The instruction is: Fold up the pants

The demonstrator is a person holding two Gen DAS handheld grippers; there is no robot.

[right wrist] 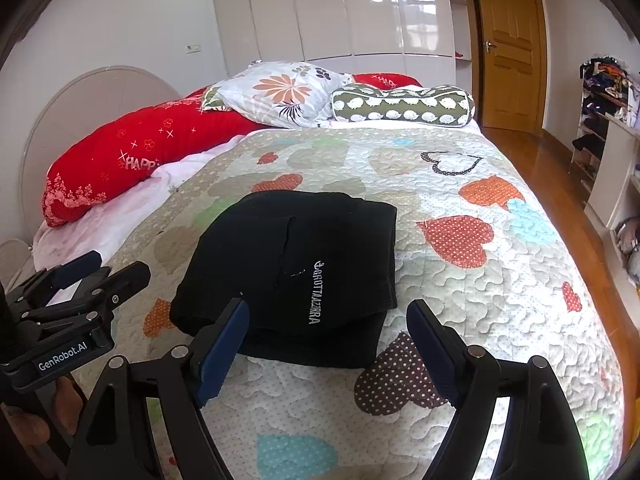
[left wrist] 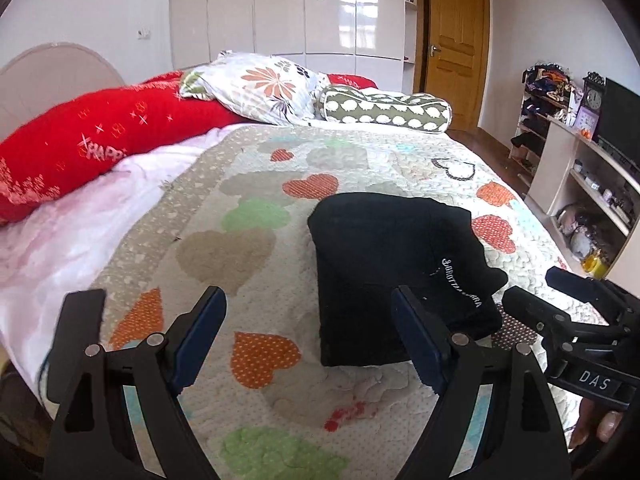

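Observation:
The black pants (right wrist: 296, 264) lie folded into a thick square on the heart-patterned quilt (right wrist: 480, 288), white lettering facing up. My right gripper (right wrist: 328, 314) hovers open over the bundle's near edge, pads clear of the cloth. In the left wrist view the pants (left wrist: 400, 264) sit right of centre. My left gripper (left wrist: 308, 312) is open above the quilt (left wrist: 280, 184) at their near left corner and holds nothing. Each gripper shows in the other's view: the right gripper (left wrist: 534, 285) at the right edge, the left gripper (right wrist: 116, 266) at the left edge, both with jaws apart.
A red pillow (left wrist: 100, 140), a floral pillow (left wrist: 260, 88) and a green patterned bolster (left wrist: 384, 110) lie at the head of the bed. Cluttered shelves with a clock (left wrist: 580, 176) stand along the right wall. A wooden door (right wrist: 508, 44) and wooden floor lie beyond the bed's right side.

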